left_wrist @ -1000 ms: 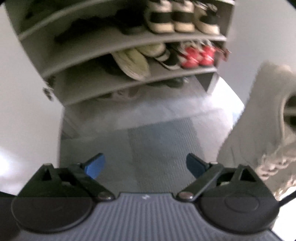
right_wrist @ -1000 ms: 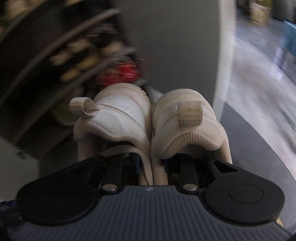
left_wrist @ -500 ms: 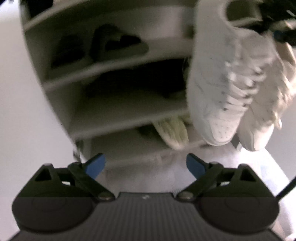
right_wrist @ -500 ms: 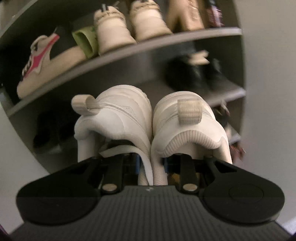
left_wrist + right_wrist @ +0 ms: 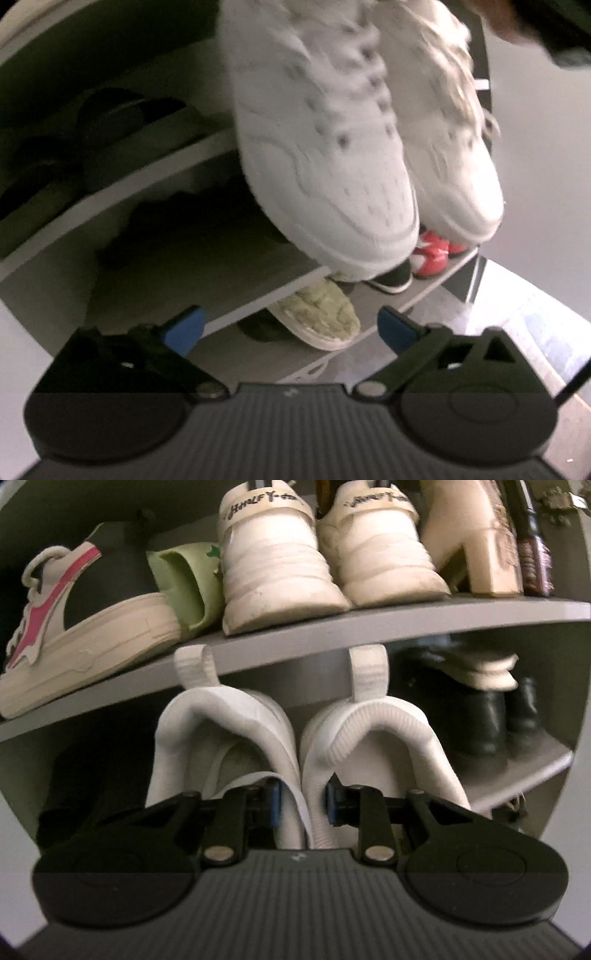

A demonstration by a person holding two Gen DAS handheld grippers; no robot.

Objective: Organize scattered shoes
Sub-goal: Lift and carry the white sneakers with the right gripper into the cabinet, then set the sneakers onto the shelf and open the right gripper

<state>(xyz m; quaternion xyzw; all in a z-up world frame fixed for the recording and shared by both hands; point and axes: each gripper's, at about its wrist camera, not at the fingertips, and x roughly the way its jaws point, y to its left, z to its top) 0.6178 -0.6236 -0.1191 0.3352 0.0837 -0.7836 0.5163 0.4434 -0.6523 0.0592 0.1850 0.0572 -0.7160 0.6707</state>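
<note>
A pair of white sneakers [image 5: 236,716] hangs heel-up from my right gripper [image 5: 303,805], which is shut on the two inner collars pressed together. Their pull tabs reach the front edge of a grey shoe rack shelf [image 5: 332,635], and the toes point into the bay below it. In the left wrist view the same white sneakers [image 5: 325,147] hang toe-down in front of the rack [image 5: 110,206], above and beyond my left gripper [image 5: 290,328]. Its jaws are opening, wide apart, with nothing between the blue pads.
The upper shelf holds a pink-striped sneaker [image 5: 74,627], a green slipper [image 5: 184,587], cream chunky sneakers [image 5: 280,565] and a heeled boot [image 5: 476,535]. Black shoes [image 5: 476,720] fill the bay's right side. Lower down sit a pale green shoe [image 5: 317,314] and red shoes [image 5: 432,254].
My right gripper has carried the white pair up and in to the rack, its heels now at the shelf edge. In the left view the sneakers have grown larger and moved to the centre.
</note>
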